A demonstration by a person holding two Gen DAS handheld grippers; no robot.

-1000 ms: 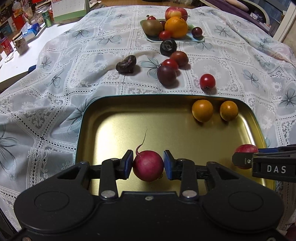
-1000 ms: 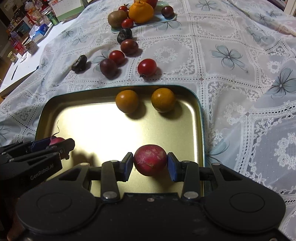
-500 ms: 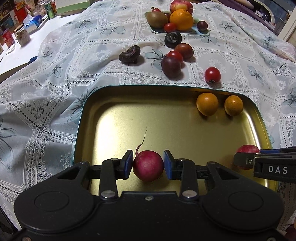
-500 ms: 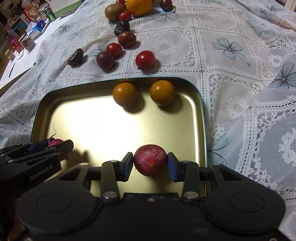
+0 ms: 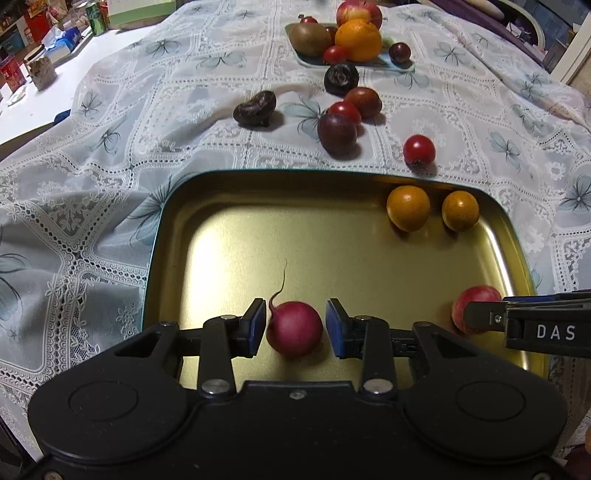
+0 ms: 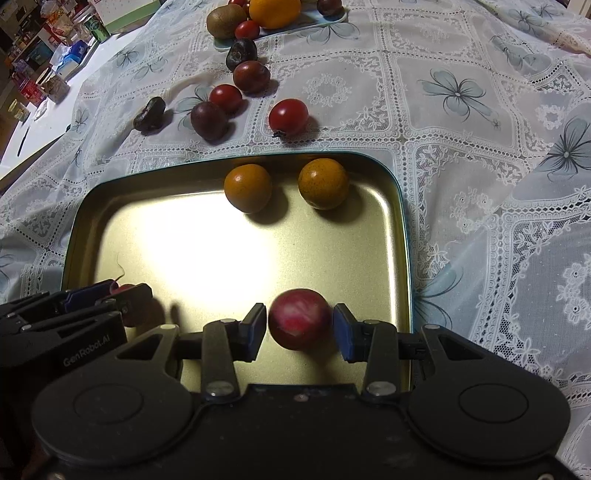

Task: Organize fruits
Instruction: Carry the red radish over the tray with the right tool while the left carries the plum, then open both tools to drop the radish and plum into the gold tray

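Two oranges [image 5: 408, 207] sit at the tray's [image 5: 173, 206] far edge, tomatoes [image 5: 419, 148] on the cloth [image 5: 110, 147] beyond.

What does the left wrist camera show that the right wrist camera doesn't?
Only the left wrist view: the red-and-yellow apple behind the large orange, and the whole pink radish with its thin root, between the left gripper pads.
Only the right wrist view: the whole mottled pink round fruit between the right gripper pads.
Both: the gold metal tray, two small orange fruits in it, the round red tomato, the lace tablecloth.
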